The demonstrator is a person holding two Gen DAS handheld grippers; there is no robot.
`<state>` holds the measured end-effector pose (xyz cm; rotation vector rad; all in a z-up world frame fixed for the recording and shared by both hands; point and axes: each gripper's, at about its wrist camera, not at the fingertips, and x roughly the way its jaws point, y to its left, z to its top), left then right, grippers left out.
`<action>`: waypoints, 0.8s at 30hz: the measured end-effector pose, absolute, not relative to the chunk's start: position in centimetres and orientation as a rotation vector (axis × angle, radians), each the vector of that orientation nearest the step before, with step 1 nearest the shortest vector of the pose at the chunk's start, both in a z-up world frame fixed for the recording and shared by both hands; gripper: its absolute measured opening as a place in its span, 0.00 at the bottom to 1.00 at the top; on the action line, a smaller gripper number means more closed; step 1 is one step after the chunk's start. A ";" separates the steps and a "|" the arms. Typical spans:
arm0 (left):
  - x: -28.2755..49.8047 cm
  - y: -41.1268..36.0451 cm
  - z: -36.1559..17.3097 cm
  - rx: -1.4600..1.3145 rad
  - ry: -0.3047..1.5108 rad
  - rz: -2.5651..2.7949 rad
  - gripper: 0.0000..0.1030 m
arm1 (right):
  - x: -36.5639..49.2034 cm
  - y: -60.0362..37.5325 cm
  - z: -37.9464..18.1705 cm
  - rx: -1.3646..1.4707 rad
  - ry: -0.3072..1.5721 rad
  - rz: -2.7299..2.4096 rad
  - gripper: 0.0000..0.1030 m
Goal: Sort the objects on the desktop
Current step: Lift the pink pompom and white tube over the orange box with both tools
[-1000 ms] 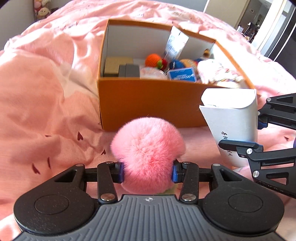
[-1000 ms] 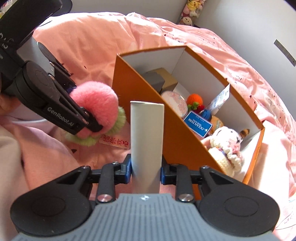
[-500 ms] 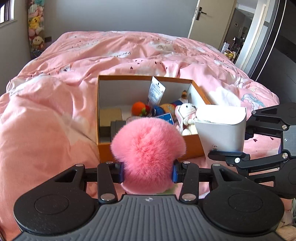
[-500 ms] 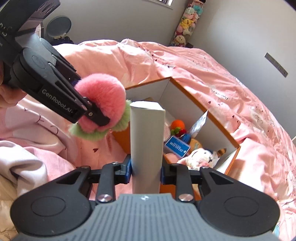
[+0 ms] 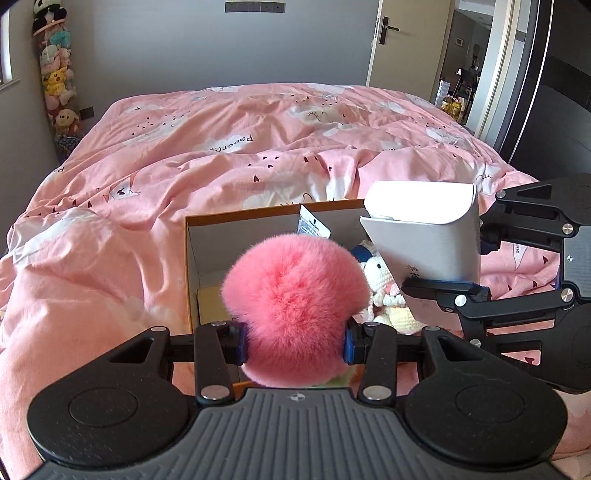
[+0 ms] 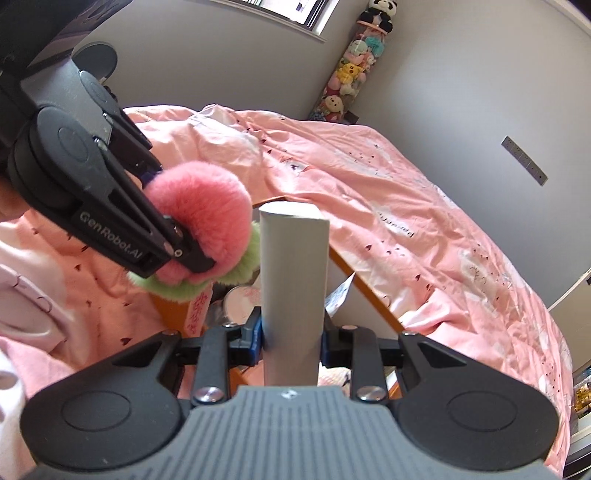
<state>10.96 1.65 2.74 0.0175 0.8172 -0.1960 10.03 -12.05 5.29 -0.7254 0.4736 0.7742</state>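
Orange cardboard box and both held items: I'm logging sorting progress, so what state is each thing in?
Orange cardboard box: open-topped, partly filled.
Fluffy pink pompom: clamped in left gripper, above the box.
White paper carton: upright, clamped in right gripper.
White crocheted toy: lying inside the box.

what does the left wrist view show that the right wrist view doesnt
Only the left wrist view: the open door, the crocheted white toy in the box, and the flat side of the white package.

Only the right wrist view: the pompom's green fringe, a pink tag under it, and a window.

Both: the left tool shut on the pink pompom, the right tool shut on the package, the orange box, the pink bedding.
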 end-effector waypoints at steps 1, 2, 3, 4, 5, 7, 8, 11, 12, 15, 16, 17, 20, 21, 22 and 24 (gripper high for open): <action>11.4 1.6 2.8 0.023 0.814 -0.192 0.49 | 10.4 -12.0 5.5 -0.726 0.468 0.770 0.30; 11.8 1.5 2.8 0.029 0.810 -0.188 0.49 | 10.9 -11.9 5.5 -0.727 0.465 0.768 0.30; 12.2 1.5 2.8 0.035 0.807 -0.185 0.49 | 11.4 -11.7 5.6 -0.725 0.463 0.764 0.30; 12.6 1.4 2.8 0.041 0.806 -0.183 0.49 | 11.9 -11.6 5.6 -0.723 0.463 0.760 0.30; 13.0 1.2 2.7 0.047 0.807 -0.183 0.49 | 12.3 -11.5 5.5 -0.723 0.465 0.756 0.30; 13.9 1.0 2.3 0.058 0.813 -0.183 0.49 | 13.3 -11.2 5.2 -0.721 0.478 0.743 0.30; 14.4 1.0 2.0 0.063 0.820 -0.182 0.49 | 13.7 -11.1 4.9 -0.719 0.488 0.737 0.30; 15.6 0.5 0.8 0.078 0.851 -0.188 0.49 | 15.0 -10.8 4.0 -0.713 0.518 0.730 0.30; 15.9 0.4 0.3 0.083 0.864 -0.191 0.49 | 15.3 -10.7 3.7 -0.711 0.527 0.729 0.30; 16.7 0.1 -1.3 0.095 0.906 -0.203 0.49 | 16.1 -10.6 2.8 -0.704 0.556 0.731 0.30; 16.9 0.0 -1.8 0.099 0.920 -0.209 0.49 | 16.4 -10.6 2.5 -0.702 0.561 0.733 0.30; 17.0 0.0 -2.2 0.102 0.933 -0.212 0.49 | 16.6 -10.6 2.4 -0.700 0.562 0.735 0.30; 17.5 -0.2 -3.4 0.109 0.965 -0.220 0.49 | 17.0 -10.5 2.2 -0.693 0.566 0.745 0.30; 17.6 -0.2 -3.7 0.111 0.975 -0.225 0.49 | 17.2 -10.4 2.2 -0.692 0.567 0.749 0.30; 17.7 -0.3 -3.9 0.114 0.981 -0.228 0.49 | 17.3 -10.3 2.2 -0.690 0.571 0.756 0.30; 17.8 -0.3 -4.3 0.123 0.992 -0.233 0.50 | 17.5 -10.1 2.3 -0.682 0.576 0.770 0.30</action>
